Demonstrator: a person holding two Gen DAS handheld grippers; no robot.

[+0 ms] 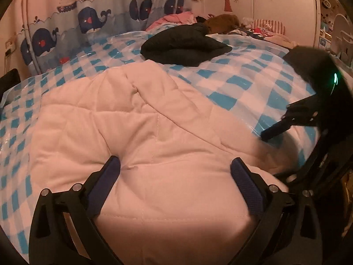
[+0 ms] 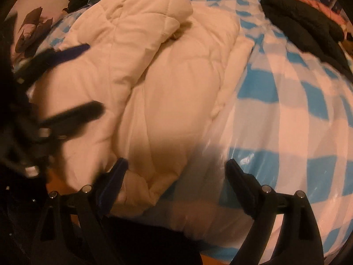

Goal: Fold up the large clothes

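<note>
A large white quilted jacket (image 1: 136, 128) lies partly folded on the blue-and-white checked bed cover (image 1: 242, 81). My left gripper (image 1: 176, 165) is open just above its near end, nothing between the fingers. In the right wrist view the jacket (image 2: 154, 77) fills the left and middle, with one flap folded over its top. My right gripper (image 2: 176, 165) is open over the jacket's near right edge, empty. The right gripper also shows in the left wrist view (image 1: 284, 123) at the jacket's right side. The left gripper shows blurred in the right wrist view (image 2: 88, 77) at the left.
A black garment (image 1: 185, 46) lies further back on the bed; it also shows in the right wrist view (image 2: 306, 26). More clothes (image 1: 222, 22) are piled at the far end. A whale-print curtain (image 1: 88, 19) hangs on the left. The bed's near edge (image 2: 220, 254) is below my right gripper.
</note>
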